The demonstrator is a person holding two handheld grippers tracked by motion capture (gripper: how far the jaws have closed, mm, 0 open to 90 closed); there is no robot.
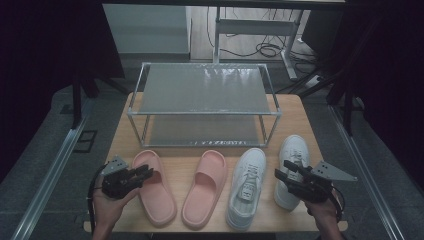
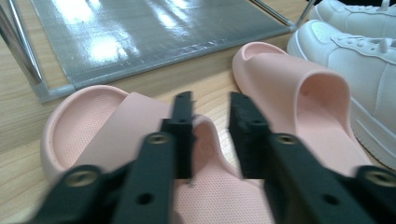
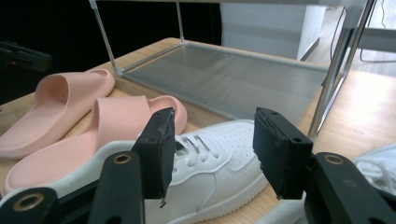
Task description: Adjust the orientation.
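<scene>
Two claws of mine stand spread. My left claw (image 1: 146,172) hovers over the left pink slipper (image 1: 156,186); my right claw (image 1: 283,170) hangs above the right white sneaker (image 1: 292,155).

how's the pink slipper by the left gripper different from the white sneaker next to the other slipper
The pink slipper is open-toed with one wide strap and no laces; the white sneaker is closed and laced. The pink slipper sits low and flat, while the white sneaker stands taller with a thick sole. The left gripper hovers with open jaws over the slipper's strap; nothing is over the sneaker. Both lie on the wooden table, toes toward the metal rack.
</scene>
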